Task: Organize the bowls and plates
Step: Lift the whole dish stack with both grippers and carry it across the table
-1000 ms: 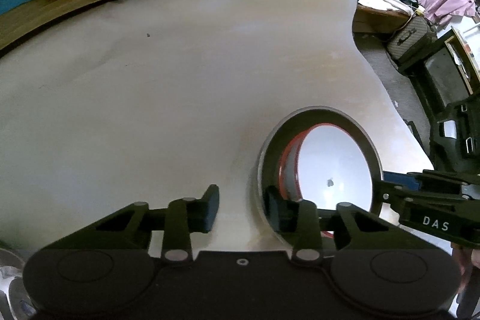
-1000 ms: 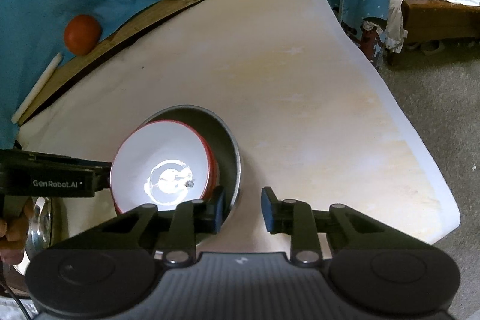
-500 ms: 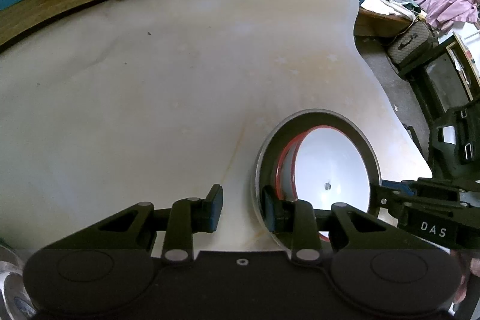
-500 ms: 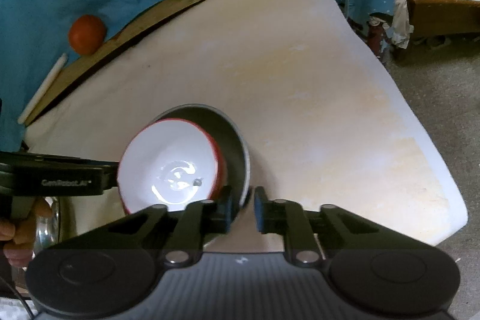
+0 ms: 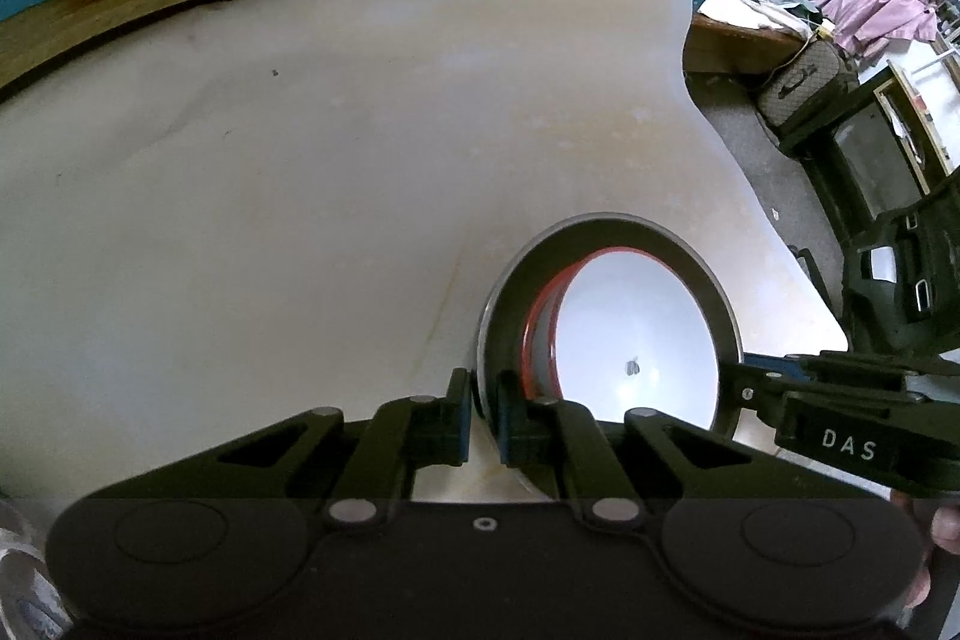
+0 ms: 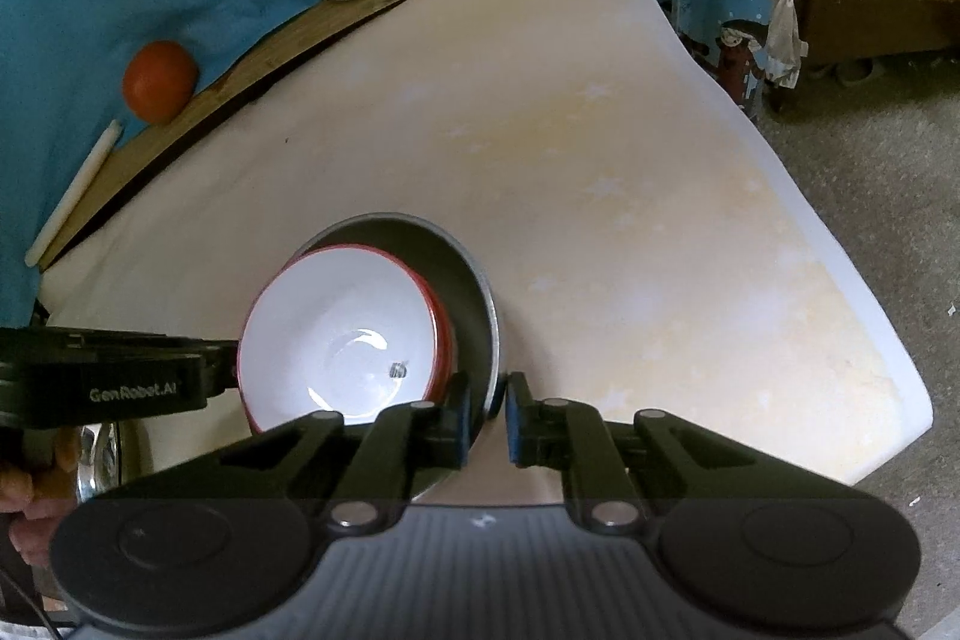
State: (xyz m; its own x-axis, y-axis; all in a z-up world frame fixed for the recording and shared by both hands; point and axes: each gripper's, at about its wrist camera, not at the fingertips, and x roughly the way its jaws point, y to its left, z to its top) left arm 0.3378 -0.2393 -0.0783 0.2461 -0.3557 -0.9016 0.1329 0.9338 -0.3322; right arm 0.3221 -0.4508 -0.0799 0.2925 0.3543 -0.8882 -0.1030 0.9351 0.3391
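Both claws pinch the metal bowl [image 5: 606,232]'s rim, left gripper [image 5: 483,415] at nine o'clock, right gripper [image 6: 486,415] at three, the red-rimmed white bowl [image 6: 342,334] nested inside.

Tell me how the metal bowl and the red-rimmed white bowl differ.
The metal bowl is grey and larger; the red-rimmed white bowl is white inside and smaller. The metal bowl sits on the table as the outer one; the white bowl nests inside it, tilted. Both grippers clamp the metal rim, not the white bowl. Both are round.
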